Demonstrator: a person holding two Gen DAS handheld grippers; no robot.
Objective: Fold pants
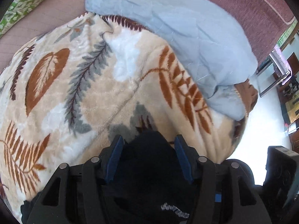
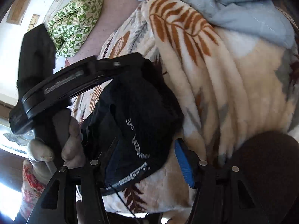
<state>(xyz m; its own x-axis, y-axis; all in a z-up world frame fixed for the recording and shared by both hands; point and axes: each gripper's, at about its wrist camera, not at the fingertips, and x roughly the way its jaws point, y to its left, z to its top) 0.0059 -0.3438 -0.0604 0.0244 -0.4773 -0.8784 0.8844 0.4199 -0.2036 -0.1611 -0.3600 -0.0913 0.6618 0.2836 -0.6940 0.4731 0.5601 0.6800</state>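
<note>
Left gripper (image 1: 148, 143) astride black pants (image 1: 149, 168), seemingly unclamped

The pants (image 1: 149, 168) lie bunched on the blanket (image 1: 93, 93) at its near edge, between the fingers of the left gripper (image 1: 149, 145). In the right wrist view the pants (image 2: 138, 123) also sit between the fingers of the right gripper (image 2: 143, 160), with the left gripper (image 2: 74, 80) above them and a gloved hand (image 2: 56, 149) to their left. A quilt (image 1: 177, 33) overlaps the blanket's far edge. A pillow (image 2: 74, 22) lies on the bed (image 1: 46, 18) beyond the blanket's far left corner.
</note>
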